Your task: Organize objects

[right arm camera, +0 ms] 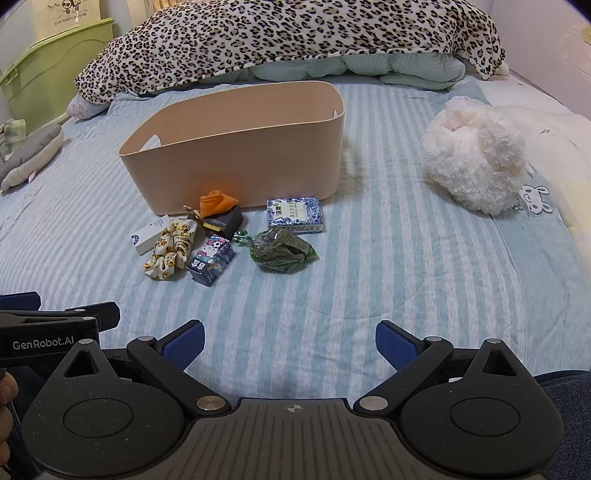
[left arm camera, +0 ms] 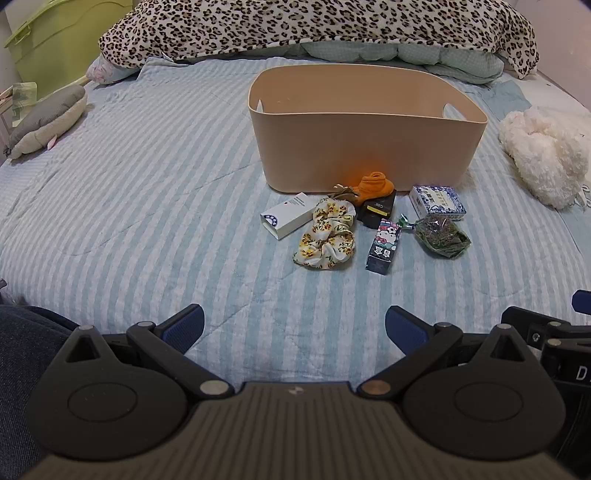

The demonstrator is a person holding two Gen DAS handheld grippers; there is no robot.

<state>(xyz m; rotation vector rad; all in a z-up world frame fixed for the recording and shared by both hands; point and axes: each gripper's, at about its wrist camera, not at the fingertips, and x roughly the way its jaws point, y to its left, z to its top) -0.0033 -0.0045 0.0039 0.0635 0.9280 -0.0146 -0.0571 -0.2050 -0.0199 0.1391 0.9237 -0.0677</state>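
A peach plastic bin (left arm camera: 365, 147) (right arm camera: 240, 158) stands on the striped bed. In front of it lie a white box (left arm camera: 286, 219) (right arm camera: 146, 236), a floral scrunchie (left arm camera: 327, 236) (right arm camera: 171, 249), an orange sock (left arm camera: 375, 186) (right arm camera: 216, 203) on a black box (left arm camera: 376, 212) (right arm camera: 223, 223), a cartoon box (left arm camera: 384, 245) (right arm camera: 212, 262), a blue-white box (left arm camera: 437, 201) (right arm camera: 295, 214) and a green bag (left arm camera: 441, 236) (right arm camera: 282, 251). My left gripper (left arm camera: 294, 328) and right gripper (right arm camera: 290, 341) are open and empty, well short of the objects.
A leopard-print blanket (left arm camera: 314, 26) (right arm camera: 288, 40) lies behind the bin. A white fluffy toy (left arm camera: 543, 155) (right arm camera: 472, 155) sits to the right, a grey plush (left arm camera: 44, 122) (right arm camera: 29, 158) to the left. A green storage box (left arm camera: 62, 37) (right arm camera: 51, 62) stands beside the bed.
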